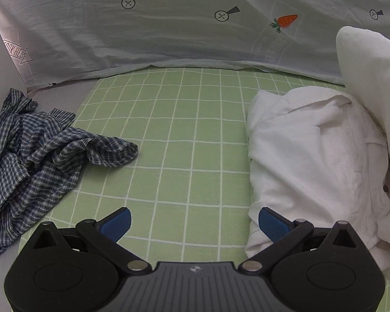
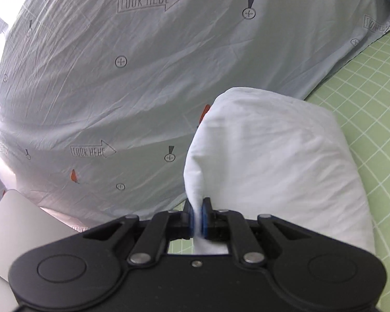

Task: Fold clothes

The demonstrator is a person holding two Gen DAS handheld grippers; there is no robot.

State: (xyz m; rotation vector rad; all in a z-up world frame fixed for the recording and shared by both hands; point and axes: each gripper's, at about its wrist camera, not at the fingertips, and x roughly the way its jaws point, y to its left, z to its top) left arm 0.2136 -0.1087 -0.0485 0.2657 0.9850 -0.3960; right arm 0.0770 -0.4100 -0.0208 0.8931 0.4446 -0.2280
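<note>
Presently, the items are lying as follows.

White garment [image 1: 312, 156] — bunching in a loose heap at the right of the left wrist view on the green checked sheet [image 1: 182, 130]; one part is rising steeply off the upper right of that frame. In the right wrist view the same cloth is hanging as a broad fold at centre right.

Right gripper [image 2: 197, 218] — pads [image 2: 205, 221] are pinching together on a thin edge of the white cloth. The bite is looking narrow, so the fabric's own weight is likely to be dragging it free during a lift.

Left gripper [image 1: 195, 223] — jaws are standing wide apart with nothing between them, hovering low over the sheet beside the heap. With one side unsupported, the garment is likely to be folding skew.

Plaid shirt [image 1: 33, 156] — lying crumpled at the left of the frame, well apart from the heap.

Printed bedcover [image 1: 169, 26] — lying across the top; a sweeping fold could be snagging it.
</note>
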